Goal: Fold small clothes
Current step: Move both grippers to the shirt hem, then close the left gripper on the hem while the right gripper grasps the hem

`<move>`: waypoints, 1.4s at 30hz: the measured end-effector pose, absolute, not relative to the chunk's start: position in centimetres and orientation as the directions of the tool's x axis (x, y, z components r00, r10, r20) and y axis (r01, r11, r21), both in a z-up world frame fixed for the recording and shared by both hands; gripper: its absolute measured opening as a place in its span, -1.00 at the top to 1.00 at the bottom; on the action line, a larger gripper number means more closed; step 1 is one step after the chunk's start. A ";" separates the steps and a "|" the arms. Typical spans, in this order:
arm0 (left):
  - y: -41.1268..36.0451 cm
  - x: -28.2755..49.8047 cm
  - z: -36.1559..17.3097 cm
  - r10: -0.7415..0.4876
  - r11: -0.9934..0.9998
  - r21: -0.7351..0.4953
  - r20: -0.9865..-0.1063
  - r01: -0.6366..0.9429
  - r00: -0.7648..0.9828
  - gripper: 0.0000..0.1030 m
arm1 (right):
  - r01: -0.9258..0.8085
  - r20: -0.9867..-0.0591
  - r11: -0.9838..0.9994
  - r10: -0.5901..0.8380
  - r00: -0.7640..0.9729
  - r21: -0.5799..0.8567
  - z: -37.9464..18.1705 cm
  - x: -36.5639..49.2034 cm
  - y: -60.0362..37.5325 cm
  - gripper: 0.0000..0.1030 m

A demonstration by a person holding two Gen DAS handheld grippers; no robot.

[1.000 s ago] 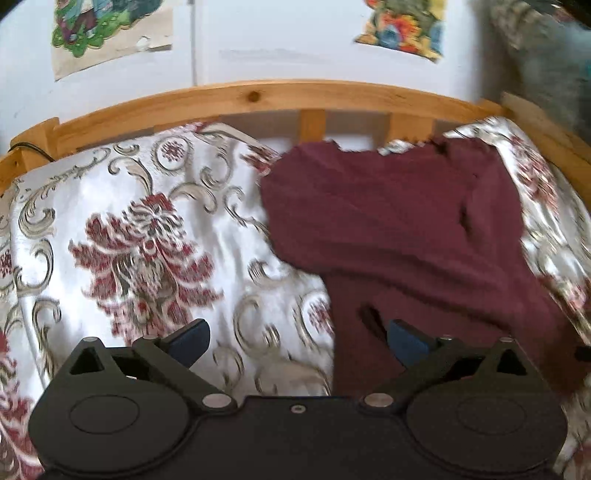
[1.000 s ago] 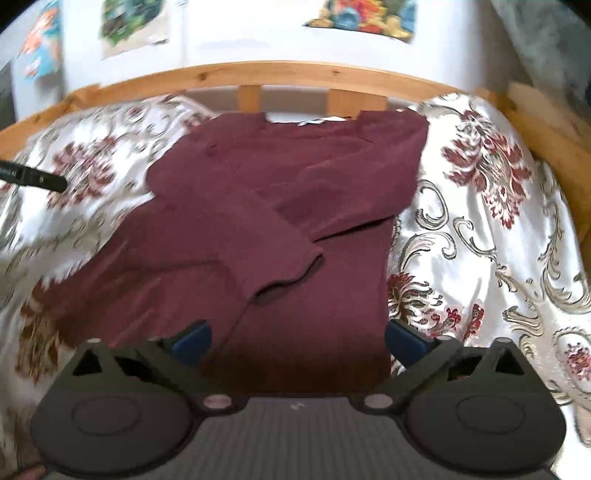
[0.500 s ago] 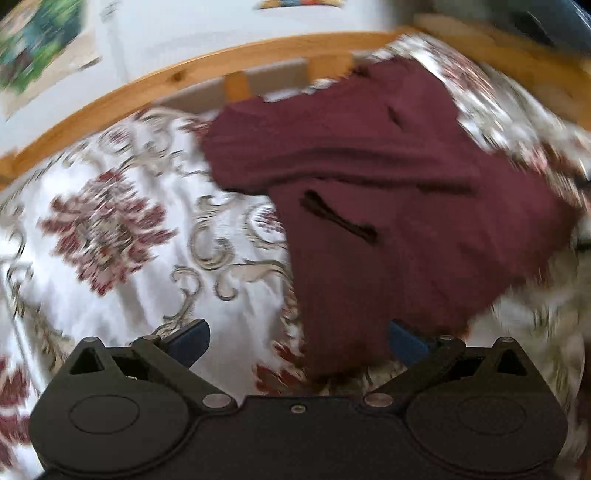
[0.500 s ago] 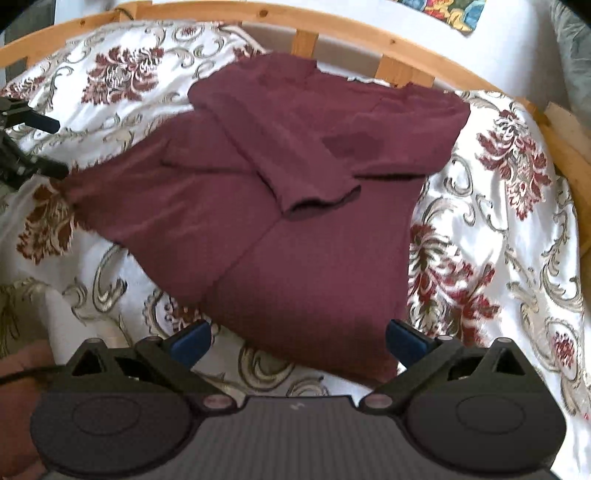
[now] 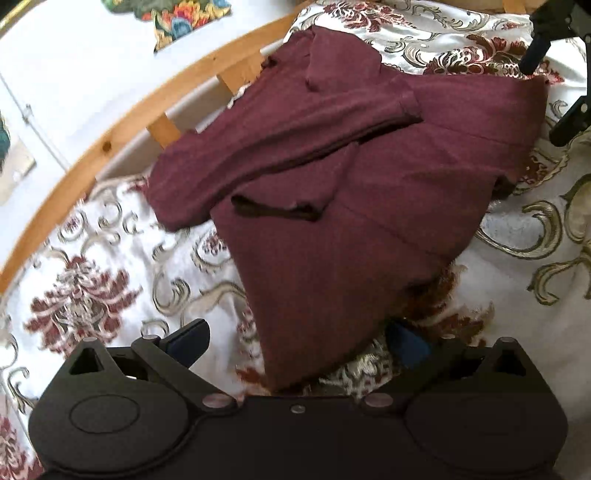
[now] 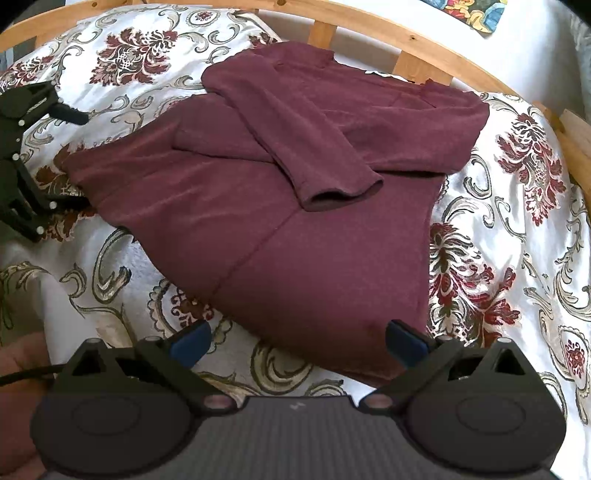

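A maroon long-sleeved top lies flat on the patterned bed cover, both sleeves folded across its chest; it also shows in the left wrist view. My left gripper is open, hovering just before the top's near hem corner. It shows as a black frame at the left edge of the right wrist view, beside the top's left corner. My right gripper is open and empty, hovering just before the bottom hem. It shows at the upper right of the left wrist view.
The bed cover is white satin with red and gold flowers. A curved wooden rail runs behind the top, with a white wall and colourful pictures beyond.
Both grippers have pulled back from the top and swung apart, so more of the garment and bed shows. The top lies still with its sleeves folded in.
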State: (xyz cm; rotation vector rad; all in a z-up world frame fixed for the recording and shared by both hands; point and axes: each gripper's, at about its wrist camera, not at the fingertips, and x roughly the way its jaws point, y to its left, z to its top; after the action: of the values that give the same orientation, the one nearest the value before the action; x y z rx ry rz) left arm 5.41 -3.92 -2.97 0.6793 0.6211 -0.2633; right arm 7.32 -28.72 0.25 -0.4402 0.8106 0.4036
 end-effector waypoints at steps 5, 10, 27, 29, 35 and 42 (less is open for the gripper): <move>-4.2 5.4 -2.3 -0.035 0.738 0.536 -0.578 0.411 0.816 -0.05 | -0.494 -0.755 0.828 0.141 0.641 -0.265 -0.2 7.2 -28.8 -1.00; -3.4 6.2 -1.6 -0.019 0.780 0.500 -0.580 0.375 0.814 0.61 | -0.479 -0.730 0.769 0.024 0.683 -0.424 -1.0 6.7 -29.3 -1.00; -1.8 7.7 0.5 -0.060 0.883 0.343 -0.595 0.320 0.802 0.86 | -0.543 -0.647 0.582 0.039 0.762 -0.605 -3.0 5.9 -29.1 -0.20; -1.7 7.6 0.6 -0.065 0.887 0.335 -0.593 0.319 0.802 0.87 | -0.556 -0.657 0.591 0.057 0.752 -0.585 -3.2 5.8 -29.0 0.01; -1.7 7.2 1.2 -0.075 0.891 0.326 -0.578 0.314 0.813 0.89 | -0.518 -0.626 0.628 0.063 0.777 -0.580 -2.8 5.4 -28.7 0.86; -1.7 5.2 4.4 -0.093 0.915 0.286 -0.538 0.286 0.838 0.90 | -0.378 -0.534 0.801 0.087 0.841 -0.464 2.7 5.0 -30.5 0.87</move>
State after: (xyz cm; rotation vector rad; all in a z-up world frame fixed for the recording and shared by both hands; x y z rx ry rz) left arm 5.19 -1.72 4.36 0.3684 0.5439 -0.2051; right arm 4.97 -30.45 2.74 -0.5944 0.5188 0.2615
